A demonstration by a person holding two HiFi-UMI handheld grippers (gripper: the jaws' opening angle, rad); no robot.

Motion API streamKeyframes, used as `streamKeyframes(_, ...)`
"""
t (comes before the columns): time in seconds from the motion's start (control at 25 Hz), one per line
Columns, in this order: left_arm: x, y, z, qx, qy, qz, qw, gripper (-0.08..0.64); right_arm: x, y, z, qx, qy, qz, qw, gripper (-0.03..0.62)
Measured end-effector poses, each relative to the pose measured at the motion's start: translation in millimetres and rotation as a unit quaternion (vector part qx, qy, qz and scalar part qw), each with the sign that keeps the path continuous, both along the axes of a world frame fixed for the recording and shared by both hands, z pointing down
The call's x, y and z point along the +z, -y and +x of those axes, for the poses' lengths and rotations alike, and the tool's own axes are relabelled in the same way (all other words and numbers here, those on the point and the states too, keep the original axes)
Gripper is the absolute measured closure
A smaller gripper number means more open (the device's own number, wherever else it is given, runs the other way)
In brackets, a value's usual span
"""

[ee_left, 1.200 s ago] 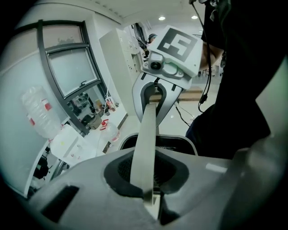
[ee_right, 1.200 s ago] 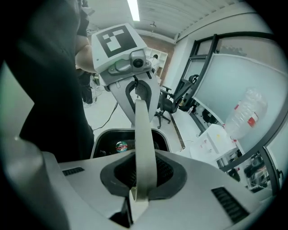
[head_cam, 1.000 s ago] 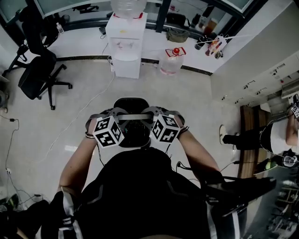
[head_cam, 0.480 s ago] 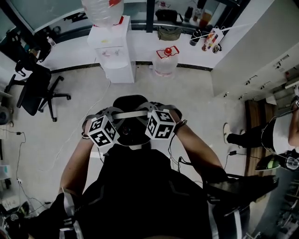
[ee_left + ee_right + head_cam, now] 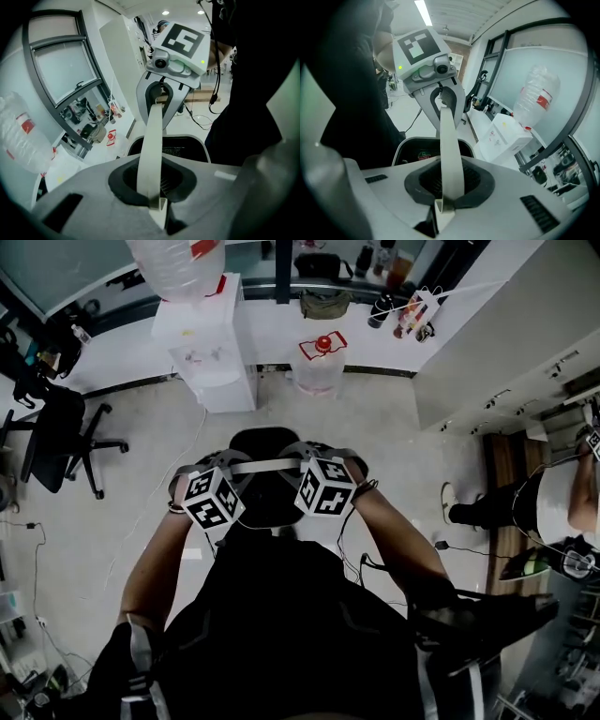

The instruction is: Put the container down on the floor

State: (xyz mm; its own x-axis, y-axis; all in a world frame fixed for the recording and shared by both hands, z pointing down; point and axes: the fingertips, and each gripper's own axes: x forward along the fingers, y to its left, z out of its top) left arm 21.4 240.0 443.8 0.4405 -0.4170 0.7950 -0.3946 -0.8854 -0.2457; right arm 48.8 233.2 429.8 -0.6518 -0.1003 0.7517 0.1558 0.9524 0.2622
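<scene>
A black container (image 5: 265,507) with a grey rim hangs in front of the person's body, above the pale floor. A pale flat handle (image 5: 267,466) spans its top. My left gripper (image 5: 231,469) is shut on the handle's left end and my right gripper (image 5: 304,465) on its right end. In the left gripper view the handle (image 5: 152,140) runs from my own jaws (image 5: 157,206) up to the other gripper's marker cube (image 5: 183,41), with the container (image 5: 187,150) below. The right gripper view mirrors this: handle (image 5: 451,150), jaws (image 5: 443,206), container (image 5: 419,151).
A white water dispenser (image 5: 202,348) with a bottle stands ahead on the left, a spare water jug (image 5: 319,362) beside it. An office chair (image 5: 52,432) is far left and cables trail over the floor. Another person (image 5: 525,512) stands at the right by white cabinets (image 5: 497,334).
Both grippers keep their hold on the handle. The dispenser, jug and chair have slid left and up in the head view; the container stays in front of the body.
</scene>
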Motion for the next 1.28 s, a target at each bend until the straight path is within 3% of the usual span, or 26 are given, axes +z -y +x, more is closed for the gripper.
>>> streamKeyframes(0.44,9,102,-35,0.031,-0.031,0.002,0.9990,0.532,8,100,-37,0.039,-0.027,0.009,0.999,0.557)
streamKeyframes(0.68,16,155,-62,0.051,-0.022,0.009,0.9984,0.532,20,153,-62,0.048,-0.049,0.023,0.997,0.557)
streamKeyframes(1.28,46,248,-86,0.041,-0.032,-0.030,0.9982,0.532,51,248,-87,0.036,-0.080,-0.004,0.996,0.557)
